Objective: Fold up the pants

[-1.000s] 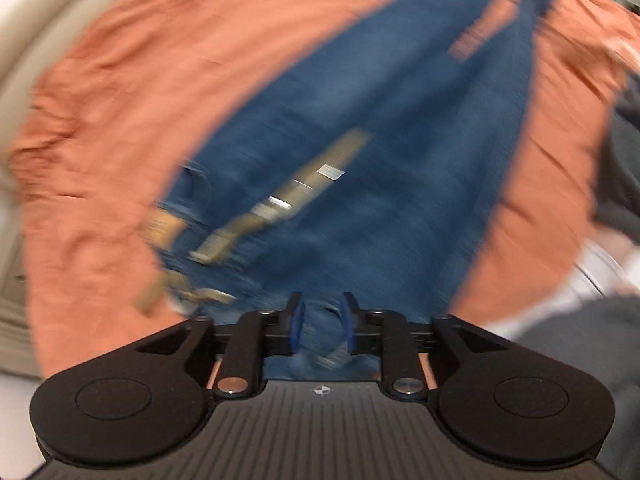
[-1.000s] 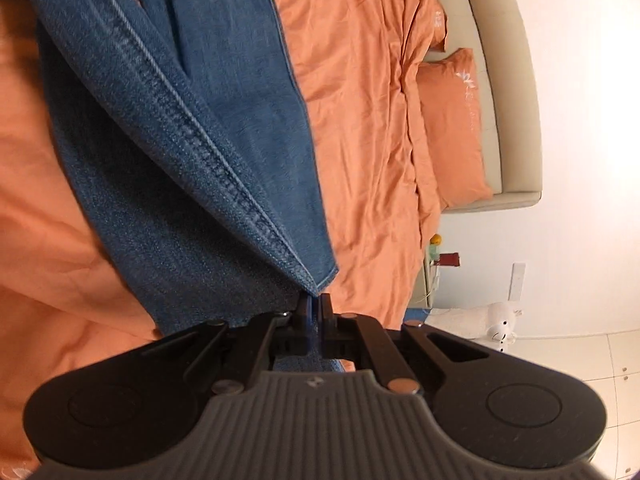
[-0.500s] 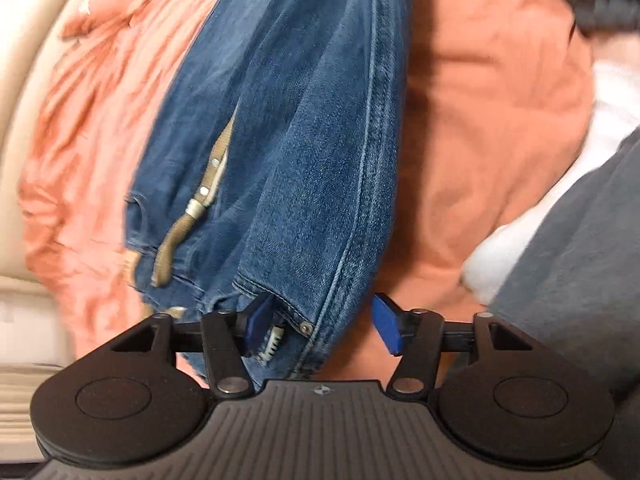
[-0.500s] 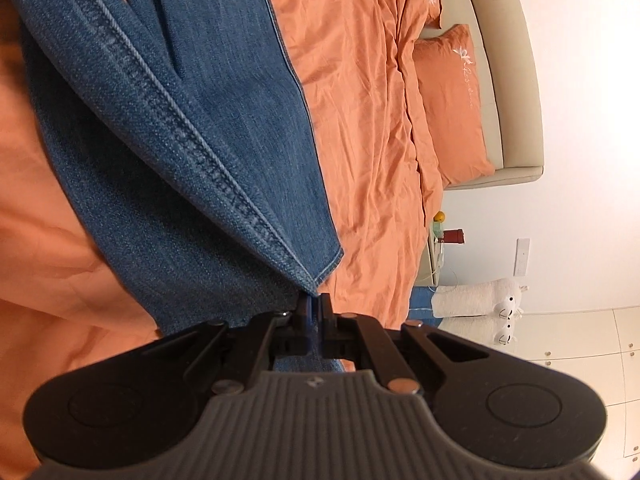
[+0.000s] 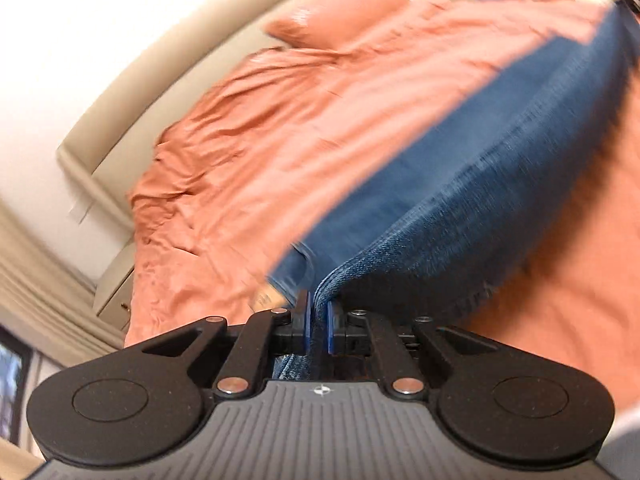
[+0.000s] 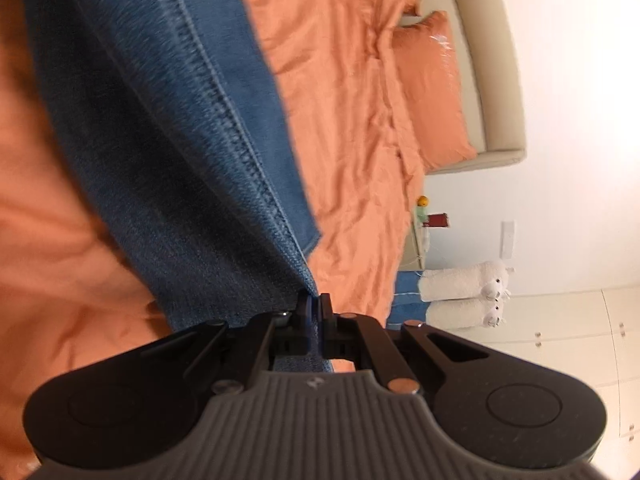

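Blue jeans [image 5: 500,168] stretch across an orange bed cover [image 5: 260,140], blurred by motion in the left wrist view. My left gripper [image 5: 318,300] is closing its jaws, and a folded denim edge sits pinched between the blue pads. In the right wrist view the jeans [image 6: 160,120] hang as a long leg with a stitched seam. My right gripper [image 6: 315,300] is shut on the leg's hem corner, which is lifted off the cover [image 6: 352,100].
An orange pillow [image 6: 432,88] leans on a beige headboard [image 6: 480,60] at the far end of the bed. Beside the bed are a small nightstand [image 6: 416,240] and white plush toys [image 6: 464,280] on the floor. Curtains [image 5: 36,264] hang at the left.
My left gripper opened wide around the jeans' upper end, then closed on a denim edge and swung up, bringing the headboard into view. The right gripper stayed shut on the hem.
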A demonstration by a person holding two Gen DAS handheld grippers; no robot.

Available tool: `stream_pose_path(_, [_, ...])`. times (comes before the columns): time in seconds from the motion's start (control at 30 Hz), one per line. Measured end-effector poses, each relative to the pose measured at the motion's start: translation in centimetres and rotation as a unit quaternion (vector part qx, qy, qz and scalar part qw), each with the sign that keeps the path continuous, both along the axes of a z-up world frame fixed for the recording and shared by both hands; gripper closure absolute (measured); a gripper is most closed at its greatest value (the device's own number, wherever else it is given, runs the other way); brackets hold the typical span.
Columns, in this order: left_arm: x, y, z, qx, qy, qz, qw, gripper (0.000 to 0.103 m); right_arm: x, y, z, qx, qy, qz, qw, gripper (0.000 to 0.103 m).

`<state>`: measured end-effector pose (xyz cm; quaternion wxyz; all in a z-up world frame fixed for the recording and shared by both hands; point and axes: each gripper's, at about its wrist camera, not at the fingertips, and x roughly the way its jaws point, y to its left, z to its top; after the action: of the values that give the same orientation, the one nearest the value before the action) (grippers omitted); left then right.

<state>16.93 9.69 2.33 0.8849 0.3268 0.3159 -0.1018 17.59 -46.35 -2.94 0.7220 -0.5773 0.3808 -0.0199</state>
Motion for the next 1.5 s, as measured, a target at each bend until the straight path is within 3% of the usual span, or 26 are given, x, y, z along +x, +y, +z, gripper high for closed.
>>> stream_pose_path(0.13, [7.2,-0.5,1.8,-0.019,0.013,0.036,0.9991,0.095,3.8,-0.3,1.3,0.008,-0.023,-0.012,1.0,0.103])
stream_pose_path(0.23, [13.0,-0.9,0.9,-0.015,0.034,0.054,0.9979,0.095,8.0,-0.4,1.2,0.018,-0.023,-0.023,0.999,0.103])
stream_pose_path(0.4, [20.6,-1.4,-4.3,0.018,0.069,0.071,0.995,0.095,15.7,-0.1,-2.0,0.022,-0.01,-0.022,0.999,0.103])
stream_pose_path(0.57, [24.9,-0.9,-10.4,0.011,0.12,0.09,0.9886,0.095,21.8,0.5,-7.6,0.019,0.033,-0.019,0.999,0.103])
stream_pose_path(0.73, [27.5,-0.5,-15.3,0.021,0.161,0.091,0.9824,0.095,24.8,0.8,-12.5,0.014,0.061,-0.015,0.998,0.103])
stream_pose_path(0.87, [28.2,-0.5,-16.8,0.027,0.165,0.089,0.9819,0.095,25.6,0.9,-15.3,0.004,0.075,-0.007,0.997,0.103])
stream_pose_path(1.03, [25.3,-0.6,-14.6,0.011,0.107,0.094,0.9898,0.095,25.4,0.9,-16.0,-0.007,0.057,-0.003,0.998,0.103])
stream_pose_path(1.2, [21.9,-0.6,-10.2,-0.008,0.052,0.094,0.9942,0.095,22.3,1.3,-14.0,-0.046,-0.016,0.02,0.999,0.103])
stream_pose_path(1.33, [23.6,-0.8,-9.2,-0.013,0.05,0.102,0.9934,0.095,23.1,1.4,-13.1,-0.05,-0.038,0.003,0.998,0.103])
stream_pose_path(1.5, [26.2,-1.1,-12.6,-0.011,0.081,0.097,0.992,0.094,25.4,2.3,-15.1,-0.06,0.001,-0.017,0.998,0.103])
